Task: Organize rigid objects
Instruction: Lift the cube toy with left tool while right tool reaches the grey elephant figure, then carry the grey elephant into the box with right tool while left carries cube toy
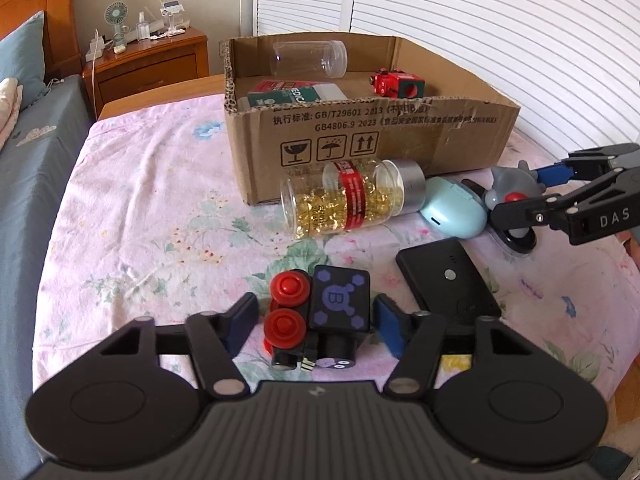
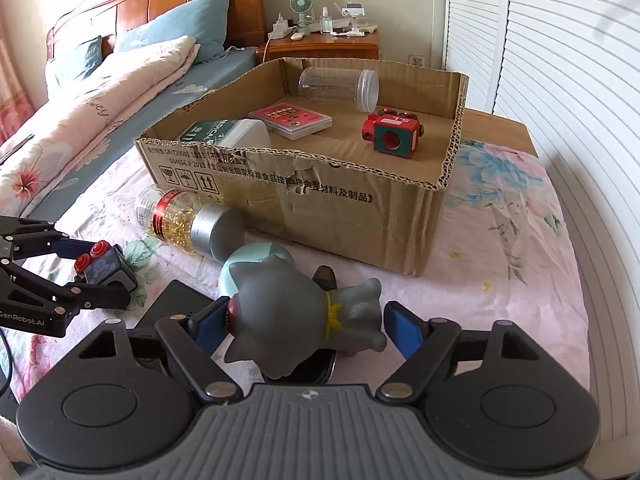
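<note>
A black cube toy with red buttons lies on the floral sheet between the fingers of my open left gripper; the pads stand apart from its sides. It also shows in the right wrist view. A grey cat figure on a dark base lies between the fingers of my open right gripper; the left pad is at its head, the right pad apart. The cardboard box holds a clear jar, a red cube, a pink case and a green-white bottle.
A bottle of golden capsules lies against the box front. A mint case and a black flat device lie beside it. The bed with pillows and a nightstand stand at the left and behind; louvred doors at the right.
</note>
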The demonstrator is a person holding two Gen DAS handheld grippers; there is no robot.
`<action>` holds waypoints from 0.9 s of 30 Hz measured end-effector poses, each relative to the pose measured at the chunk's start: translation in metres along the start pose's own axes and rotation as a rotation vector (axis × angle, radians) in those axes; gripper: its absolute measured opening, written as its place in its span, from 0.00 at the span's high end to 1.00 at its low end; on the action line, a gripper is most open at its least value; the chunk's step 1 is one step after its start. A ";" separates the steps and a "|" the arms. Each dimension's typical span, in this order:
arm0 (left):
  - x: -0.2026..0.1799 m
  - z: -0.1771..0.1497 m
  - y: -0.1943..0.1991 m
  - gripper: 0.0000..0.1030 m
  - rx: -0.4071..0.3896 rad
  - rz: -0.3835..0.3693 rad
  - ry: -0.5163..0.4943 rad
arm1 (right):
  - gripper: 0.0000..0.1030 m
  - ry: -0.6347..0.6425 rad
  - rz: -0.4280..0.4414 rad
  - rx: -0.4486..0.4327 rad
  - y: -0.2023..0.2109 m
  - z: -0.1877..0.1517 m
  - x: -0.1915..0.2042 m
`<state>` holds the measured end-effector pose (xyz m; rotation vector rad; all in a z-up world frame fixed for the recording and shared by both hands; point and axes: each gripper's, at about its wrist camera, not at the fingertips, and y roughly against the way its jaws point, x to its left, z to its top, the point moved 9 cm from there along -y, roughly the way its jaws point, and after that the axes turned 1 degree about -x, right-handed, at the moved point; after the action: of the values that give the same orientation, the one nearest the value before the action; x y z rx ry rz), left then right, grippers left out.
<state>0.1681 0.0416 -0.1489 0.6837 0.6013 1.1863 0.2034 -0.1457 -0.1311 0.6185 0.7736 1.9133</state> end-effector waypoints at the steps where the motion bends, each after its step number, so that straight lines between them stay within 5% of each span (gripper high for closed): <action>1: -0.001 0.000 0.000 0.49 0.001 -0.003 -0.007 | 0.21 0.002 -0.005 0.003 0.000 0.000 0.001; 27: -0.002 0.011 0.032 0.52 0.056 -0.063 -0.118 | 0.24 0.118 -0.064 0.016 0.046 0.019 0.017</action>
<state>0.1553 0.0451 -0.1175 0.7715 0.5545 1.0666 0.1824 -0.1423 -0.0827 0.4878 0.8740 1.9000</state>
